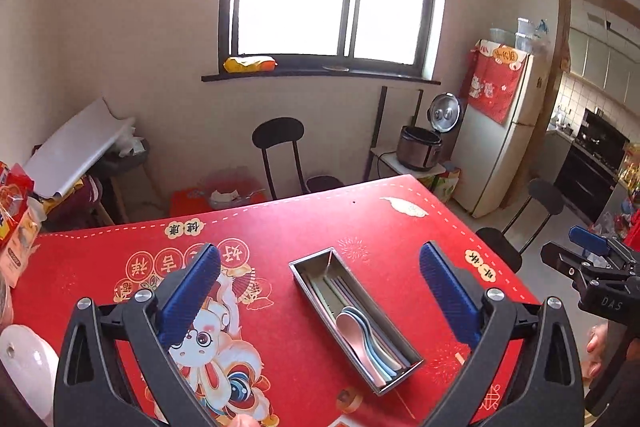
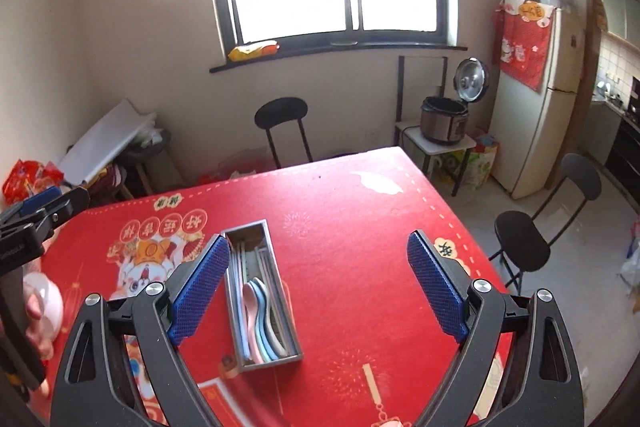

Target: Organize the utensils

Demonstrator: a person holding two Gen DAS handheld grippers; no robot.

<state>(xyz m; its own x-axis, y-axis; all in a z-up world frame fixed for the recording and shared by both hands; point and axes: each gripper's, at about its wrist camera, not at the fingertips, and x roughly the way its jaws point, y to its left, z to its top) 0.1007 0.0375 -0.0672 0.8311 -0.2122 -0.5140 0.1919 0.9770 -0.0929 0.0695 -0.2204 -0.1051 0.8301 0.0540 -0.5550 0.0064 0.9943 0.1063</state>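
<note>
A red table (image 1: 328, 223) spreads below both tongs. A metal tray (image 1: 394, 373) lies between the left tongs' (image 1: 320, 291) released, empty jaws and beside the right tongs' (image 2: 318, 283) left pad. The right tongs gape empty too. Pastel spoons (image 2: 260, 311) and chopsticks (image 2: 265, 261) lie in the tray.

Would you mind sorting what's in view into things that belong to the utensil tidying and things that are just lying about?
Job:
- metal tray
- pastel spoons
- chopsticks

Lying about:
- rice cooker
- black chair
- fridge
- yellow packet on the sill
</note>
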